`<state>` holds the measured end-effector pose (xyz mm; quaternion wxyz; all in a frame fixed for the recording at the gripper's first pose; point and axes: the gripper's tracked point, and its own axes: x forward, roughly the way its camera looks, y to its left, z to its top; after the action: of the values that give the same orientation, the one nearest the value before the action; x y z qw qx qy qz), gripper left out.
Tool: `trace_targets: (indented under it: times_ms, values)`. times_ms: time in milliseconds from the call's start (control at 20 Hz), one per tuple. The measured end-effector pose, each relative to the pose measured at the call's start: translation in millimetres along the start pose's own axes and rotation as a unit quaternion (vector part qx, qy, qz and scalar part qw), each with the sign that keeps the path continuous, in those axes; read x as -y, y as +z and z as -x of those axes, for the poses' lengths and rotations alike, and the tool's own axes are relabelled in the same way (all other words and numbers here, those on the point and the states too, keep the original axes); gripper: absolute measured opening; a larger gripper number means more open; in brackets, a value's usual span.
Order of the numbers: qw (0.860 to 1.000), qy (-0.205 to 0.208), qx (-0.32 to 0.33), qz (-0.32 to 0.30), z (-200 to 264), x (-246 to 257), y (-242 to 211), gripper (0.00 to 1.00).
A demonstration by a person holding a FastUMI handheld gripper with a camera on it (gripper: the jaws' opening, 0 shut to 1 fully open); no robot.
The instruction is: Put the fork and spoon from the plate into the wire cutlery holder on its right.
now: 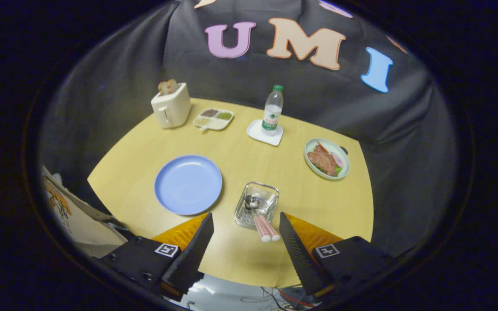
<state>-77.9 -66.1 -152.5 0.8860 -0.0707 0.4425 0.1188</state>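
Yellow table [145, 151] holds the wire holder [256, 211] with pink-handled cutlery [263, 225]; gripper [245, 226] jaws open, empty.

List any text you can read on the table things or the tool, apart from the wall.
No text reads clearly.
Water bottle label: too small to read.
Printed sheet beside the table: blurred.
Tool, open, cutlery handles just ahead of its fingers: square markers bear patterns, no words.
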Motion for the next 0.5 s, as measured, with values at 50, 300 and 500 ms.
trace_targets:
  times_ms: [50, 300, 500]
  values:
    - [0.999, -0.002, 0.026, -0.019, 3.6, -4.9, 3.4, 0.98]
    - [0.981, -0.009, 0.173, -0.087, 25.9, -17.6, 42.1, 0.98]
    - [0.953, -0.034, 0.282, -0.108, 56.1, -14.7, 78.8, 0.98]
